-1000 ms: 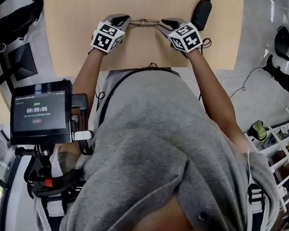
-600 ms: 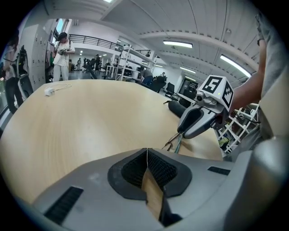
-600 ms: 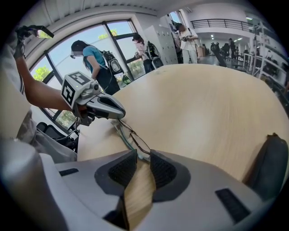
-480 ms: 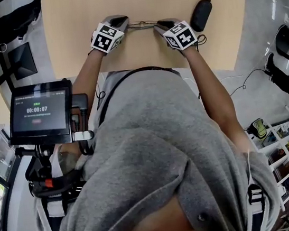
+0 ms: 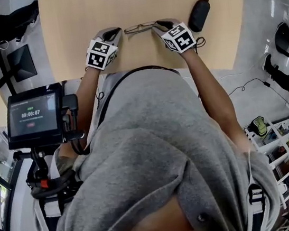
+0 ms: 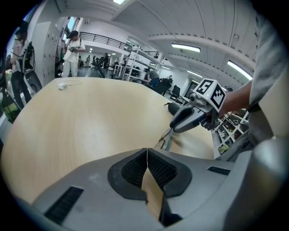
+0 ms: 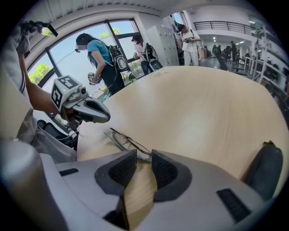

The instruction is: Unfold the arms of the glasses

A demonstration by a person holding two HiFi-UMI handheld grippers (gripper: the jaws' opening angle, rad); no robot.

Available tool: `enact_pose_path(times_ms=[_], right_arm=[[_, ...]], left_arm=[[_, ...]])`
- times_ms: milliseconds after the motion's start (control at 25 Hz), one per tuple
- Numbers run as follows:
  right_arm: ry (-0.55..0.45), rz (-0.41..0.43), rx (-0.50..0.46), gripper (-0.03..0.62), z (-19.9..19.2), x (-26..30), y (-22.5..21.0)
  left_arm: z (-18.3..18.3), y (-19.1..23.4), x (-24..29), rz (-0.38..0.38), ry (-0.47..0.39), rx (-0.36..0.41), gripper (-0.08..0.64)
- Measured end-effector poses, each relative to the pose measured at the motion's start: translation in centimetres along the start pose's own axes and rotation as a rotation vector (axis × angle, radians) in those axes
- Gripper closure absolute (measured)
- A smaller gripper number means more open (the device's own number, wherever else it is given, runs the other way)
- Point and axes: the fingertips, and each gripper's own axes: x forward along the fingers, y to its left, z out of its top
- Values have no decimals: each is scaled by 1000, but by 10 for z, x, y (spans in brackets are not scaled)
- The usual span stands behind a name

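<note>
The glasses [image 5: 140, 27] lie flat on the counter [image 5: 139, 1] toward 12 o'clock in the head view, close to the counter's near edge and between the two tools. The left tool [image 5: 113, 33] sits at the glasses' 9 o'clock, a little apart from them. In its own view its jaws are pressed together at the tips with nothing between them [image 6: 146, 150], and the glasses [image 6: 165, 140] show just beyond, toward 1 o'clock. The right tool [image 5: 156, 25] is at the glasses' 3 o'clock. Its jaws stand a narrow gap apart [image 7: 144, 153] and hold nothing. The near end of the thin-framed glasses [image 7: 128, 142] lies right at the jaw tips. Whether the arms are folded cannot be told. A dark case [image 5: 198, 14] lies on the counter at 3 o'clock of the right tool, near it but not touching.
</note>
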Motion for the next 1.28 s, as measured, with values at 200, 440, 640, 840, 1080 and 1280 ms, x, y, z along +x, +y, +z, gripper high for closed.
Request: enact_pose_path(times_ms=[200, 440, 640, 840, 1080, 1280], right_arm=[[-12, -27, 0, 499, 0, -3, 0], [1, -18, 3, 499, -6, -5, 6], [21, -63, 14, 499, -17, -10, 2], [18, -47, 39, 499, -27, -11, 8], [36, -33, 18, 499, -29, -3, 8], [64, -7, -19, 499, -30, -2, 14]], left_arm=[[-13, -21, 15, -58, 59, 78, 554], [-3, -18, 25, -95, 44, 63, 554], [2, -15, 26, -84, 38, 72, 554], [4, -18, 27, -90, 32, 85, 554], [8, -14, 28, -82, 27, 97, 554], [12, -10, 28, -74, 24, 99, 554]])
